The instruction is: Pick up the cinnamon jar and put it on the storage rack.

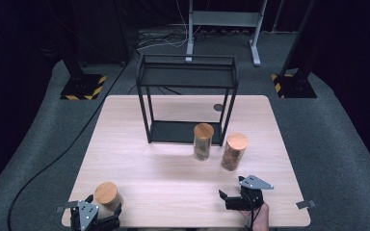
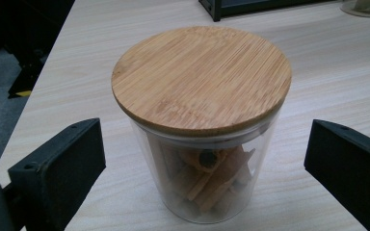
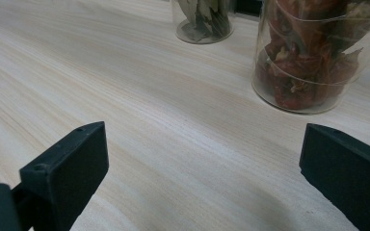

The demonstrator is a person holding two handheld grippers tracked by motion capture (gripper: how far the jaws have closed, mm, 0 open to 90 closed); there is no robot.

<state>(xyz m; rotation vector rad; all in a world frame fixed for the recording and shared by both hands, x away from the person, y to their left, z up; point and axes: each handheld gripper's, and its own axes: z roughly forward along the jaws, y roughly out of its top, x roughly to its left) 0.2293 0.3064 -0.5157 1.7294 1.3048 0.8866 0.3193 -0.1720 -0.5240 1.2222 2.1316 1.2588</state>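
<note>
High view shows our left gripper [image 1: 95, 215], jaws apart, flanking the near-left jar [image 1: 107, 195] without clamping it, our right gripper [image 1: 236, 198] also spread, and all 3 jars not yet on the rack [image 1: 187, 77].

Table [image 1: 139, 168]: pale wood, rounded corners. Floor [image 1: 342, 144]: grey carpet surrounding the table. Beyond the table: grey metal stand [image 1: 221, 21], two black posts on hazard-striped bases [image 1: 83, 86], loose cables [image 1: 161, 41]. Dark surroundings behind.
</note>
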